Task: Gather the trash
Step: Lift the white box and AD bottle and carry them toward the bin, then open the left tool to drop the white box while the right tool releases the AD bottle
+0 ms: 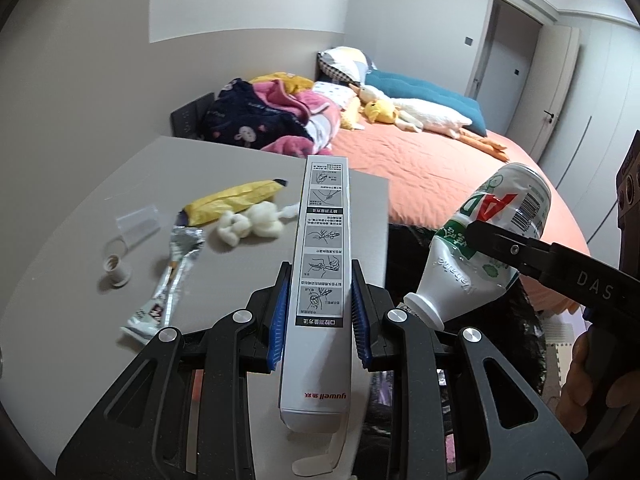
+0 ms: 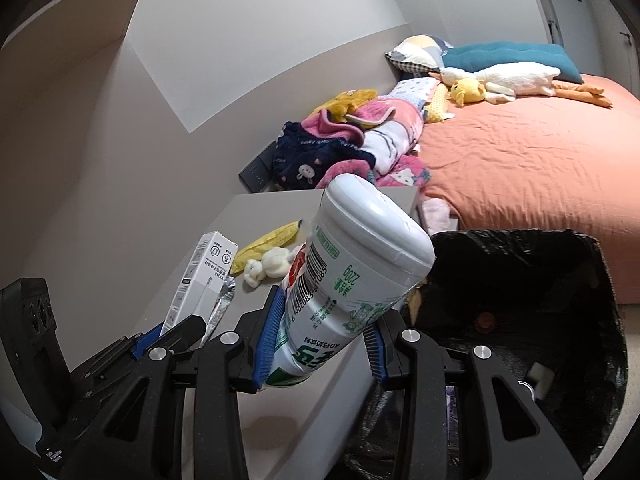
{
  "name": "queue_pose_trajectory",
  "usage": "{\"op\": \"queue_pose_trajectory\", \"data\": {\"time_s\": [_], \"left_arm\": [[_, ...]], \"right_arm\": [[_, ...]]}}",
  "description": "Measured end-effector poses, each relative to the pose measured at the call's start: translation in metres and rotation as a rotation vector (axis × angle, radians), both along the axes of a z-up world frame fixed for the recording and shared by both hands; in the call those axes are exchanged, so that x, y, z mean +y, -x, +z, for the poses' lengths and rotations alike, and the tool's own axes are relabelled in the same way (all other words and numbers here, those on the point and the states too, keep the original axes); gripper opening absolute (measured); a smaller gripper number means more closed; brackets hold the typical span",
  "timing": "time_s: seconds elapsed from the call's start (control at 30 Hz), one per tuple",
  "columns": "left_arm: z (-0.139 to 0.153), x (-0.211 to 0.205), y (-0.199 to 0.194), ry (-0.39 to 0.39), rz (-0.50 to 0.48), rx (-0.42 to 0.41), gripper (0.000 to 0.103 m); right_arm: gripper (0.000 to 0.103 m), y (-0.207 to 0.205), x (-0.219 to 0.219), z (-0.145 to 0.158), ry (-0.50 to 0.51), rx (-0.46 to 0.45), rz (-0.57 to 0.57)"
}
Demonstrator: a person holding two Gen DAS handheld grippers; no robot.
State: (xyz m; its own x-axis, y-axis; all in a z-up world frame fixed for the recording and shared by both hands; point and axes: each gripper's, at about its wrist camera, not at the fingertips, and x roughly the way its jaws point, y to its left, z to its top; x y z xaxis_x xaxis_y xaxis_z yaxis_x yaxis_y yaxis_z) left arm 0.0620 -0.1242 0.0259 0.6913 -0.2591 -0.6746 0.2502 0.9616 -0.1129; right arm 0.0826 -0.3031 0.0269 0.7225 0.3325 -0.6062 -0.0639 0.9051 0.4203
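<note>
My left gripper (image 1: 319,312) is shut on a long white carton (image 1: 320,264) printed with diagrams, held above the grey table (image 1: 80,208). From the right wrist view the same carton (image 2: 200,276) and left gripper (image 2: 168,330) sit at the lower left. My right gripper (image 2: 320,340) is shut on a white and green plastic bottle (image 2: 352,272), its base pointing away from me. The left wrist view has that bottle (image 1: 484,240) tilted neck-down at the right, pinched by the right gripper (image 1: 492,240), over the black-lined bin (image 2: 520,320).
On the table lie a yellow wrapper (image 1: 232,200), a cotton wad (image 1: 252,224), a foil sachet (image 1: 172,276), a small white cap (image 1: 118,270) and a clear plastic piece (image 1: 136,222). An orange bed (image 2: 520,168) with blankets and plush toys stands behind. The bin holds small scraps.
</note>
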Motion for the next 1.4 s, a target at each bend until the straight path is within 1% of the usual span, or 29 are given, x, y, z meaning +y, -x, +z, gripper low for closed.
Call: {"op": "queue_pose_trajectory", "data": {"time_s": [0.4,0.5,1.0,1.1,1.13,1.17,1.2,1.23,1.4], "left_arm": [[0.0,-0.048,0.005,0.01,-0.079,0.002,0.027],[-0.003,-0.061,0.006,0.02,-0.102,0.012,0.027],[-0.013,-0.117,0.004,0.01,-0.205,0.047,0.027],[-0.017,-0.126,0.001,0.006,-0.232,0.067,0.029],[-0.019,-0.129,0.0,0.004,-0.245,0.08,0.048],[-0.021,-0.131,0.0,0.003,-0.245,0.086,0.068],[-0.021,-0.133,0.001,0.001,-0.231,0.076,0.096],[-0.02,-0.133,0.003,0.003,-0.232,0.059,0.097],[-0.019,-0.137,0.006,-0.03,-0.239,0.043,0.097]], "right_arm": [[0.04,0.014,-0.045,0.007,0.022,-0.007,-0.062],[0.04,0.016,-0.053,0.007,0.033,-0.006,-0.078],[0.04,0.027,-0.107,0.0,0.069,0.01,-0.19],[0.042,0.028,-0.116,-0.002,0.08,0.018,-0.215],[0.053,0.028,-0.12,-0.003,0.087,0.021,-0.234],[0.072,0.028,-0.123,-0.004,0.096,0.025,-0.258],[0.078,0.028,-0.126,-0.004,0.102,0.023,-0.278],[0.081,0.03,-0.13,-0.003,0.103,0.017,-0.299],[0.083,0.03,-0.142,-0.005,0.098,0.017,-0.328]]}}
